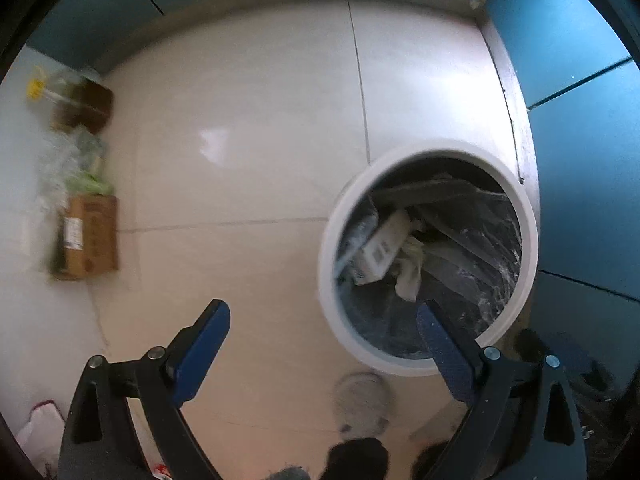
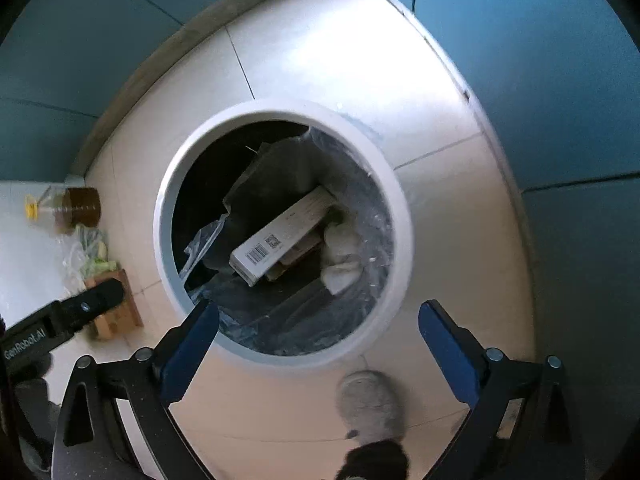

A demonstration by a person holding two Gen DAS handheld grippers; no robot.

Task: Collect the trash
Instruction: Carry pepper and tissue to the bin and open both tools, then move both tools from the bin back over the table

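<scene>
— Two tools, both pointing down over the floor (image 1: 260,128). How do they stand?

— Left tool (image 1: 322,332) is spread wide with nothing between its blue pads; the right tool (image 2: 318,330) is the same, wide apart and empty.

— And the trash?

— Inside the round white-rimmed bin (image 2: 400,216), lined with a clear plastic bag (image 2: 372,216). A white carton with a barcode (image 2: 280,236) lies tilted on top, a crumpled white tissue (image 2: 340,256) just beside it, dark wrapping beneath.

— Where is the bin?

— On the pale tiled floor, near the blue wall (image 2: 560,100). In the right wrist view it sits just beyond the right tool's fingertips.

— Anything else down there?

— Along the floor's left edge: a bottle of brown liquid with a yellow cap (image 2: 76,208), a clear bag of greens (image 2: 90,254), a cardboard box (image 1: 90,236). A grey slipper (image 2: 370,406) shows at the bottom.
</scene>
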